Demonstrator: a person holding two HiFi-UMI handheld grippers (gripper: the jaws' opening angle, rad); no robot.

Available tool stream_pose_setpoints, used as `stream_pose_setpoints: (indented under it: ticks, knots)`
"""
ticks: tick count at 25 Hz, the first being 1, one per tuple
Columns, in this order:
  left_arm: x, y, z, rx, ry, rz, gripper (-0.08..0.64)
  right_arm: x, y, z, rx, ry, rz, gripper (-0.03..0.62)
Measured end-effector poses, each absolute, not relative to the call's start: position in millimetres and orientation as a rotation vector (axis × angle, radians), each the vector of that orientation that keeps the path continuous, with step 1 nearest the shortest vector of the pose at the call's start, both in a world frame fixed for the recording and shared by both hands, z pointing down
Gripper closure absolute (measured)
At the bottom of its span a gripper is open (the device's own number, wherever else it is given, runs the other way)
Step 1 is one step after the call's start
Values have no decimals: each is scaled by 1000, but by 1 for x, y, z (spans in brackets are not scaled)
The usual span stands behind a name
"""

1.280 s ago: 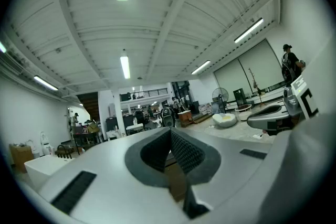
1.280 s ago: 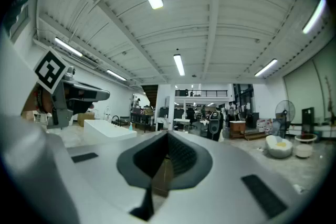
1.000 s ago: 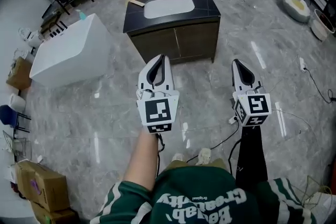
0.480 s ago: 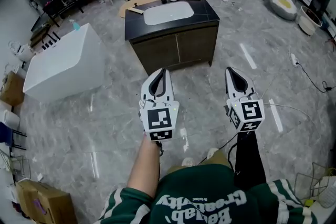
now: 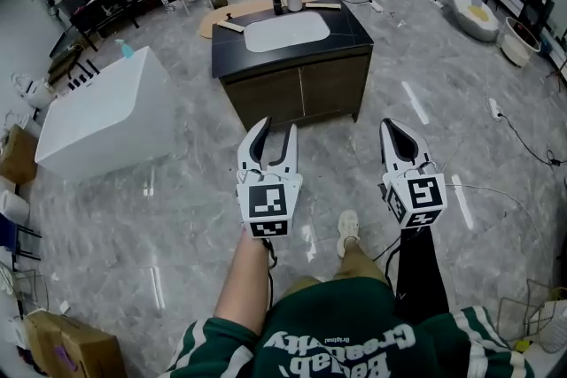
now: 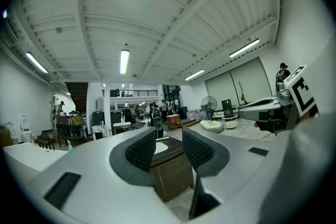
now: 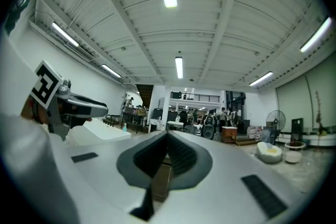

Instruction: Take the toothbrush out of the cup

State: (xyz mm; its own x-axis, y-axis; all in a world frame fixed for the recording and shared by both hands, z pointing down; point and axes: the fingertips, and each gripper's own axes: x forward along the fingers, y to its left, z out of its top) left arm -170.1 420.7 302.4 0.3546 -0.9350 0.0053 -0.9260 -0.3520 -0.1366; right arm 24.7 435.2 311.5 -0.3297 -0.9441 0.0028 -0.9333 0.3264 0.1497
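Far off on the dark desk (image 5: 353, 20), a white cup (image 5: 294, 3) sits before the left gripper (image 5: 275, 127), whose empty jaws have just been opening; the right gripper (image 5: 391, 127) is closed.

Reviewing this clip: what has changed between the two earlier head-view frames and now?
The left gripper had its jaws together in both earlier frames. They have just been opening and now stand apart with nothing between them. The person has taken a step toward the sink cabinet, and one shoe now shows further ahead. Nothing was taken hold of. The right gripper stays shut and empty. The white cup is still on the countertop.
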Motion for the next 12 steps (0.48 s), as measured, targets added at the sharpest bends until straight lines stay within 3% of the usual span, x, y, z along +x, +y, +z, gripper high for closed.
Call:
stream_pose_setpoints:
  ticks: [12]
  knots:
    - [-133, 323, 307, -2479, 1710, -106, 385, 56, 336, 325, 1745, -2563, -161, 589]
